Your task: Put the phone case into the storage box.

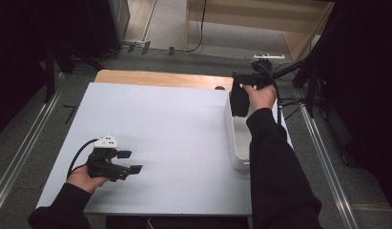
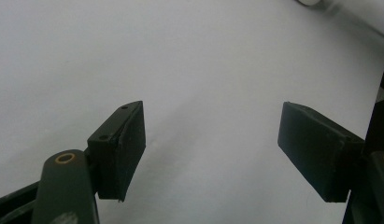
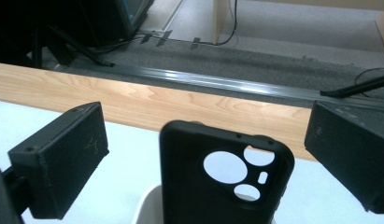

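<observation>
Left tongs [image 1: 131, 161] held low over the near-left part of the white table [image 1: 160, 129], jaws wide apart with bare tabletop between them, gripping nothing; grey three-cornered plate on top, cable trailing back toward the left hand [image 1: 84, 177]. From the left gripper view, left tongs [image 2: 210, 151] likewise spread wide over plain white surface. Right hand [image 1: 261, 95] reaching to the far right edge of the table, above the far end of a white bin [image 1: 236, 143] that sits along that edge. Black phone case [image 1: 239, 100] standing upright at the bin's far end, just beside the right hand. In the right gripper view, right tongs [image 3: 206, 156] open wide, with the black phone case [image 3: 217, 186] upright between the jaws, camera cut-outs facing the lens, clear gaps on both sides, neither pad touching it. White bin rim [image 3: 145, 205] just below the case; strip of bare wood [image 3: 157, 100] along the table's far edge beyond.
</observation>
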Demonstrator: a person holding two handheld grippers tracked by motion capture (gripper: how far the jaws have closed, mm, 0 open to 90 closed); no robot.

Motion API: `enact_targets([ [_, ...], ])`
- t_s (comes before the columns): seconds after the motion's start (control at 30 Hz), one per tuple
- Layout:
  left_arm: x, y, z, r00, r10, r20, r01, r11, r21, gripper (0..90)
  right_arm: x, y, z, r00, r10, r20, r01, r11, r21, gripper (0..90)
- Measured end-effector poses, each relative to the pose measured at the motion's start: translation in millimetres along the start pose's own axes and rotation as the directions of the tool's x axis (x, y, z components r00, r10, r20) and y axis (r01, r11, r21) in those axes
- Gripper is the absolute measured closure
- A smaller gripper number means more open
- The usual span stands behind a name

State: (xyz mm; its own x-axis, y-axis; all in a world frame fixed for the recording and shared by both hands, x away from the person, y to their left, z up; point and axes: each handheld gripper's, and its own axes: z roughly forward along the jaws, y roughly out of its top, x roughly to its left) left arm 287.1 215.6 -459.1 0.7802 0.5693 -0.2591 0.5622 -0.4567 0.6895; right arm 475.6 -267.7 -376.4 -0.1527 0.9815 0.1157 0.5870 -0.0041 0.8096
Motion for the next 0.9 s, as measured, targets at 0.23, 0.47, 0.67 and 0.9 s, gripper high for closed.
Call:
enact_targets([
  [0.23, 0.0, 0.0, 0.0, 1.0000, -0.004, -0.002, 0.004, 1.0000, -0.001, 23.1, 10.3, 7.9, -6.3, 0.9979, -0.033, -0.056, 0.033, 0.999, 0.010, 0.0],
  [0.47, 0.6, -0.1, -1.1, 1.0000, -0.002, 0.000, 0.002, 1.0000, 0.003, 23.1, 24.2, 11.4, -11.1, 0.9839, -0.040, -0.174, 0.042, 0.999, 0.009, 0.0],
  [0.67, 1.1, -0.1, -1.3, 1.0000, -0.002, -0.002, 0.002, 1.0000, 0.000, 23.1, 35.2, 11.5, -15.9, 0.9732, -0.067, -0.220, 0.073, 0.997, 0.020, 0.0],
  [0.9, 1.5, -0.2, -1.3, 1.0000, -0.002, -0.003, 0.002, 1.0000, -0.006, 23.1, 51.0, 8.6, -27.0, 0.9620, -0.124, -0.243, 0.138, 0.990, 0.041, 7.2],
])
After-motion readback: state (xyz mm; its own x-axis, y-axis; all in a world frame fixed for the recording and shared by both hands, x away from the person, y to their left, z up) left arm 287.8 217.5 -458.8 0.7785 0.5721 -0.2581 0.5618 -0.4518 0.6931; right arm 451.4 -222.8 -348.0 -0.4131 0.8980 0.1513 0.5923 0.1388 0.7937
